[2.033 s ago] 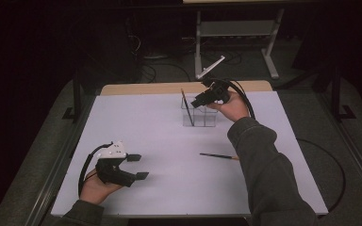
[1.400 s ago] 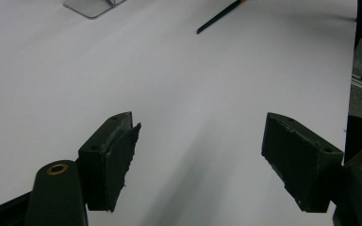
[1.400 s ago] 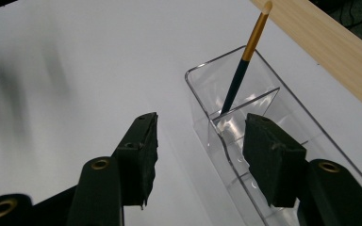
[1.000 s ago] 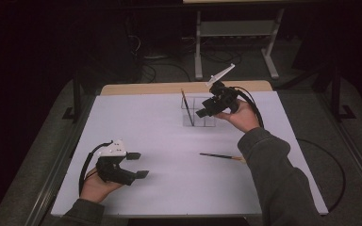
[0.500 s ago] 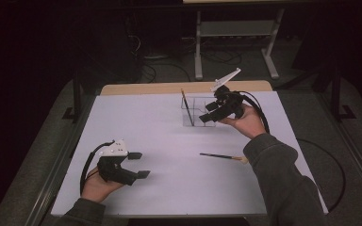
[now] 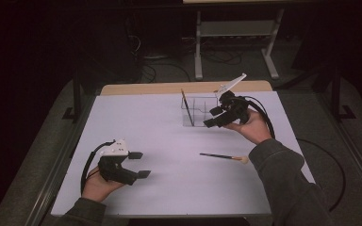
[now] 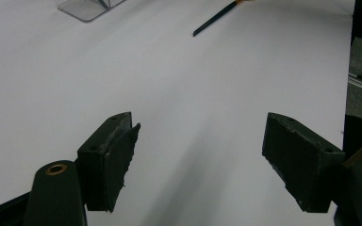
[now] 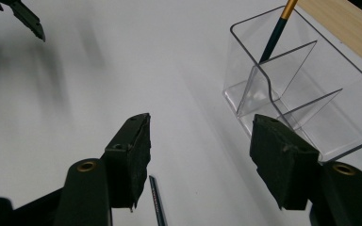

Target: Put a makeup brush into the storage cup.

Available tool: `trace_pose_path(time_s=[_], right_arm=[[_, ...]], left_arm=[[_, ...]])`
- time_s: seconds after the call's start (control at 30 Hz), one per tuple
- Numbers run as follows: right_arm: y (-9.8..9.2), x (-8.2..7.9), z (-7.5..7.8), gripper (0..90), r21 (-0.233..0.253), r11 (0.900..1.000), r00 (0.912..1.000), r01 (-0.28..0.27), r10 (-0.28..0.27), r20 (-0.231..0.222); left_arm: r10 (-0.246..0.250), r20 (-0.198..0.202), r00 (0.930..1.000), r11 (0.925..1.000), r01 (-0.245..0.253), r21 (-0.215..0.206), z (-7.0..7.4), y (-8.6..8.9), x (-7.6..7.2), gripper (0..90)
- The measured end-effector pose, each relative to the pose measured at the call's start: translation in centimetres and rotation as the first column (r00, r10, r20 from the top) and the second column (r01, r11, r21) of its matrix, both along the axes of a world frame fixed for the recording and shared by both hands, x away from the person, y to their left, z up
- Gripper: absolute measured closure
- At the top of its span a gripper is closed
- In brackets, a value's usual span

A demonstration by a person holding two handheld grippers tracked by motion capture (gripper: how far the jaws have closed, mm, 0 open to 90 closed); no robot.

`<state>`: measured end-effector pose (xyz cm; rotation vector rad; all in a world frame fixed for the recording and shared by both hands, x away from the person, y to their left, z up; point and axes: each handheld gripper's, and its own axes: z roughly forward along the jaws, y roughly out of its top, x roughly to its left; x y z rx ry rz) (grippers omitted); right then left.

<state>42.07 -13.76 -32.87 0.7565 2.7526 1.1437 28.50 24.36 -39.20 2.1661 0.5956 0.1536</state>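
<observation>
right gripper point(image 6: 215, 117) hanging wide open, holding nothing, just beside the clear organizer point(image 6: 199, 111) with one brush point(image 6: 186, 106) standing inside. second brush point(image 6: 224, 157) flat on the table, nearer. risk: clipping the organizer, tipping it. left gripper point(image 6: 139, 165) open, idle, near left.

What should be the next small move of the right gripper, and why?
Probably lower the right gripper, jaws open and empty, toward the paintbrush lying flat on the white table. The clear organizer already holds one brush upright in an end compartment, so the loose one seems next.
</observation>
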Motion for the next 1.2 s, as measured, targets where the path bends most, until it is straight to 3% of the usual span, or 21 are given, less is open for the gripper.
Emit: trace_pose_path(time_s=[0.7, 1.2], right_arm=[[-1.8, -2.0, -1.5, 37.2, 0.002, 1.000, 0.9995, 0.014, -0.014, -0.030], [-2.8, -3.3, -2.9, 37.2, -0.023, 1.000, 0.9984, 0.019, -0.021, -0.052]], left_arm=[[-0.007, -0.005, 1.0000, 1.0000, 0.007, -0.001, -0.1, -0.4, 0.1, 25.2], [-0.001, -0.005, 1.0000, 1.0000, 0.001, 0.004, -0.2, -0.4, 0.0, 25.0]])
